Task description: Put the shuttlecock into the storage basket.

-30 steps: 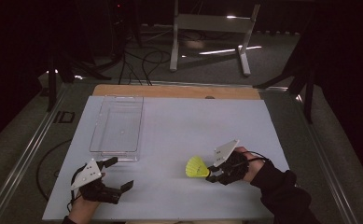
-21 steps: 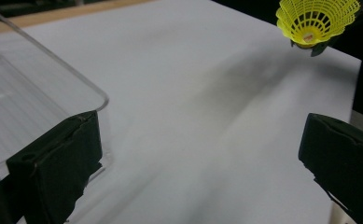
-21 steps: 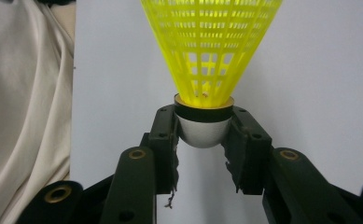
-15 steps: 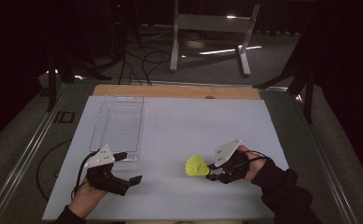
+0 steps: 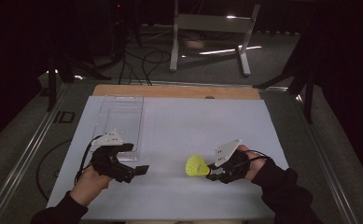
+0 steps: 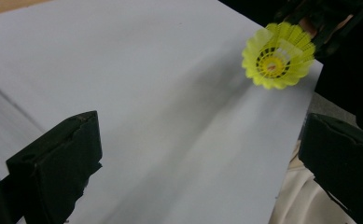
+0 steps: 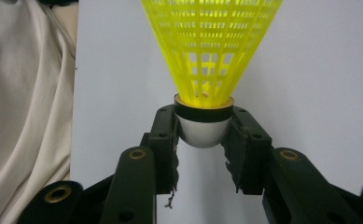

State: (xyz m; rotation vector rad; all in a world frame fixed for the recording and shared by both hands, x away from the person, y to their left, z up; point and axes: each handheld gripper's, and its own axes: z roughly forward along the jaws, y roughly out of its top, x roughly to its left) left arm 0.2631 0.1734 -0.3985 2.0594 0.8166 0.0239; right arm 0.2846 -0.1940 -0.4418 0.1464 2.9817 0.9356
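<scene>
A yellow plastic shuttlecock [image 5: 197,165] hangs just above the white table sheet, skirt pointing left. My right gripper [image 5: 212,171] is shut on its white cork base [image 7: 202,128], one jaw on each side, and the mesh skirt [image 7: 210,44] spreads away from the jaws. My left gripper [image 5: 138,158] stands open over the sheet to the left, jaws wide apart with nothing between them. In the left gripper view the shuttlecock [image 6: 278,56] faces the camera at the upper right, well beyond the two black pads [image 6: 58,161].
A clear plastic tray [image 5: 121,122] lies at the back left of the white sheet [image 5: 193,121], just behind my left gripper. A wooden strip [image 5: 174,91] borders the far edge. Pale cloth [image 7: 25,116] hangs along the near table edge. Cables and a stand base lie on the floor beyond.
My left gripper has moved forward and rightward over the sheet, turning toward the shuttlecock. The right gripper has kept its hold and barely shifted.
</scene>
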